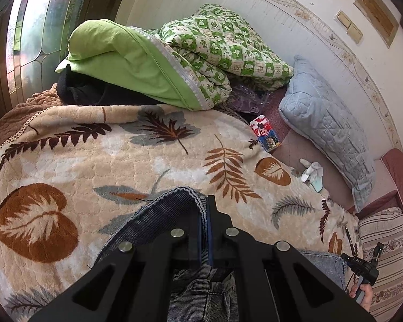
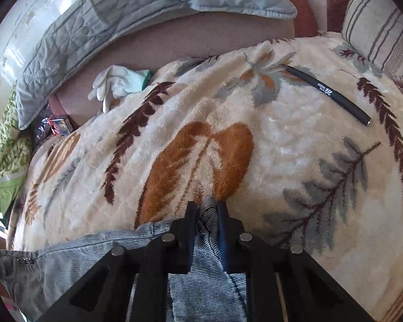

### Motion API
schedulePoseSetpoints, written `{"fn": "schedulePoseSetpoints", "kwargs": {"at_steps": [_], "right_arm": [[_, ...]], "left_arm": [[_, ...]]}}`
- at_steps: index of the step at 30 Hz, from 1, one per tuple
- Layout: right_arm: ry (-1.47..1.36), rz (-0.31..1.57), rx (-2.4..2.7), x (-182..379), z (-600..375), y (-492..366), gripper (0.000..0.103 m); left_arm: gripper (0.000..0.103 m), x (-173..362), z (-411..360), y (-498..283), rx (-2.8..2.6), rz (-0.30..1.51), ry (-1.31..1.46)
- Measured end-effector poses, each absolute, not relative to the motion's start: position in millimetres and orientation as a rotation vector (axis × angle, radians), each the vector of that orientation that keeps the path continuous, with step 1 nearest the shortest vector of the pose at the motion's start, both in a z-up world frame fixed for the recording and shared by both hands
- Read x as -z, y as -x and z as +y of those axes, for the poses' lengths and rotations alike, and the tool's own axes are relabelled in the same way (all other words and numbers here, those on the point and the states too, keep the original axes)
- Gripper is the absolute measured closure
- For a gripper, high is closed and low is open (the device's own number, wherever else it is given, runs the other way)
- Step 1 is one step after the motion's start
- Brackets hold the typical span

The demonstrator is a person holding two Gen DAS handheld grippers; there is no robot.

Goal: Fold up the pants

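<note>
Where leaf-print blanket (image 1: 99,161) covers bed, grey-blue corduroy pants (image 1: 158,220) lying across near edge, waistband end w/ studs low left in right wrist view, hem or edge w/ stitched seam raised in left wrist view

Left tongs (image 1: 204,209): pressed together on pants fabric, edge of cloth pinched betw. pads, folded lip rising just left of fingertips, more of garment bunched below betw. arms of tool

Right tongs (image 2: 206,210): narrow gap, ribbed pants cloth filling it, pads pressing on fabric from both sides; tips resting at orange leaf motif on blanket. Also seen small at lower right of left wrist view, held by person's hand (image 1: 362,295)

Black pen (image 2: 326,94) w/ white lettering lying on blanket, well apart from pants, near striped cushion (image 2: 376,21)

White glove (image 2: 112,86) at blanket's far edge, on pinkish mattress cover, beside pale blue quilted pillow (image 1: 327,131)

Small red-blue box (image 1: 264,134) just beyond blanket edge

Green-white patterned quilt (image 1: 223,51) heaped at far end w/ lime green bedding (image 1: 121,61) and sth black underneath

Stained-glass pane (image 1: 40,26) far left
</note>
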State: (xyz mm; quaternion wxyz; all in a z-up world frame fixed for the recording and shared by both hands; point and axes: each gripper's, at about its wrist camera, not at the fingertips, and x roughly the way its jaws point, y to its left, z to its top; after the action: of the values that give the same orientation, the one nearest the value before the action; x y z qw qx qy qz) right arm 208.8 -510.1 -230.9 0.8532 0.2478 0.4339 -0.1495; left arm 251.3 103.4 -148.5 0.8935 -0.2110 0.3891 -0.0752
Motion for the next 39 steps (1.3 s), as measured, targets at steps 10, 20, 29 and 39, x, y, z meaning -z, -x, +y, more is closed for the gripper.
{"fn": "schedulePoseSetpoints", "kwargs": {"at_steps": [10, 20, 29, 39], "right_arm": [[-0.616, 0.565, 0.297, 129, -507, -128, 0.089], [-0.759, 0.428, 0.209, 111, -507, -10, 0.089], [-0.779, 0.565, 0.220, 164, -492, 113, 0.089], [-0.891, 0.869, 0.238, 224, -505, 175, 0.082]], "left_arm": [[0.101, 123, 125, -212, 0.241, 0.706, 0.502], [0.100, 107, 162, -107, 0.341, 0.595, 0.490], [0.100, 142, 167, -5, 0.368, 0.749, 0.222], [0.094, 164, 187, 35, 0.154, 0.911, -0.089]]}}
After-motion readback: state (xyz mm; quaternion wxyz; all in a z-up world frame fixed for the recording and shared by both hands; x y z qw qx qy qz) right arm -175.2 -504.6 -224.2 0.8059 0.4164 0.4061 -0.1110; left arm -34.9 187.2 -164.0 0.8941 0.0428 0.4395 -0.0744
